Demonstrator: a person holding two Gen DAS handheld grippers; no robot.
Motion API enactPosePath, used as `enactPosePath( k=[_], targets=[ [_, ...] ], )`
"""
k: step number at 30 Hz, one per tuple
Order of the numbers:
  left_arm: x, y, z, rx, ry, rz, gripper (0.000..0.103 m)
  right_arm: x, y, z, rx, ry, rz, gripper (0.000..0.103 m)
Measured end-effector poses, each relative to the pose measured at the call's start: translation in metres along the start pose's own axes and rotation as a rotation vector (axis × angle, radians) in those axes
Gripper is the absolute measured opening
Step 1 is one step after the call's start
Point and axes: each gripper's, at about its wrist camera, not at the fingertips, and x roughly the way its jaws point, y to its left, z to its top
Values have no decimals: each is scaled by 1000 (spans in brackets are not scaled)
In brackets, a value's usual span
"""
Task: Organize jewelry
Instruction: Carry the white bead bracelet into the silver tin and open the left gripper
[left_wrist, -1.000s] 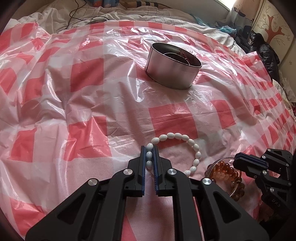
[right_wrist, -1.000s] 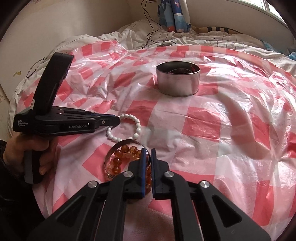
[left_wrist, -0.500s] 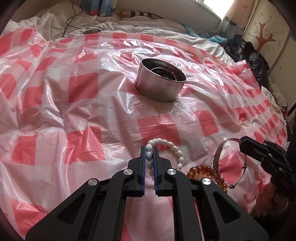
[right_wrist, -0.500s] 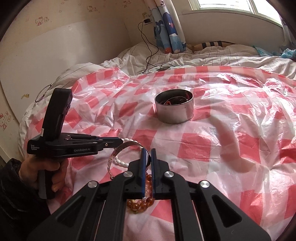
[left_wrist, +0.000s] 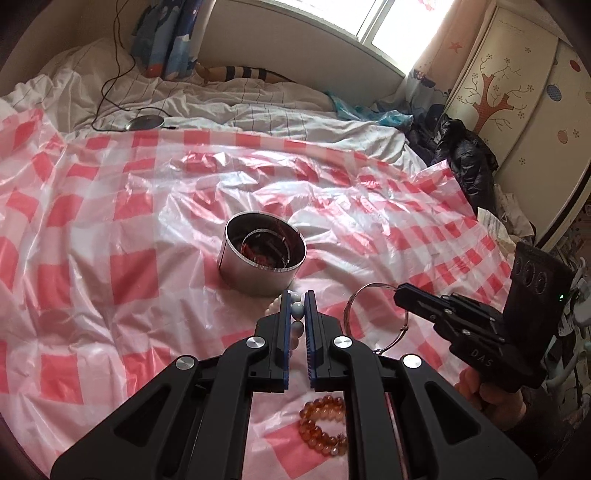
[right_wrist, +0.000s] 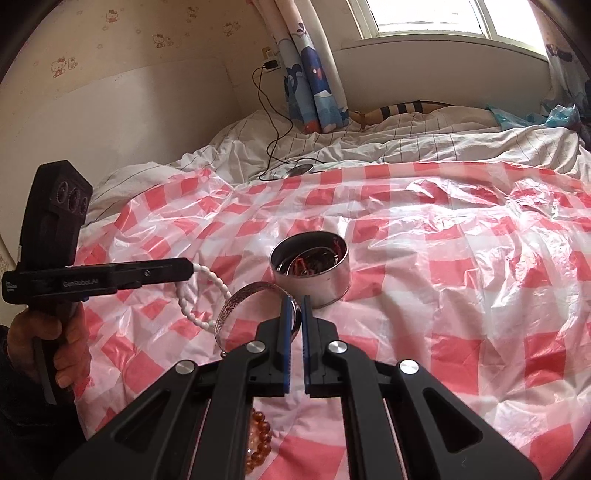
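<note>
- Two claws are clamped on jewelry: the left claw (left_wrist: 297, 312) on the white bead bracelet (right_wrist: 201, 291), the right claw (right_wrist: 295, 314) on the silver bangle (right_wrist: 245, 301).
- The steel tin (left_wrist: 264, 258) is seen just beyond both, nearer the left claw; the amber bracelet (left_wrist: 323, 424) lies below on the bed.

"GenRobot.AI" in pale letters on the side of my black plastic left gripper (right_wrist: 190, 268), plus a small white label at its rear end, too small to read. "DAS" in raised letters on the body of my black plastic right gripper (left_wrist: 400, 293). No other readable text.
</note>
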Motion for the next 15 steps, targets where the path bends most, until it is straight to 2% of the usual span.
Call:
enactPosePath(
  k=[6, 11, 13, 15],
  targets=[
    [22, -13, 45, -2, -36, -52, 6, 6, -36, 21, 67, -35, -41, 6],
    [56, -20, 65, 7, -31, -67, 7, 8, -60, 23, 130, -56, -54, 6],
    [74, -18, 67, 9, -23, -47, 7, 10, -66, 24, 147, -56, -59, 6],
    [92, -12, 67, 16, -17, 10, 7, 12, -69, 28, 151, -58, -63, 6]
  ],
)
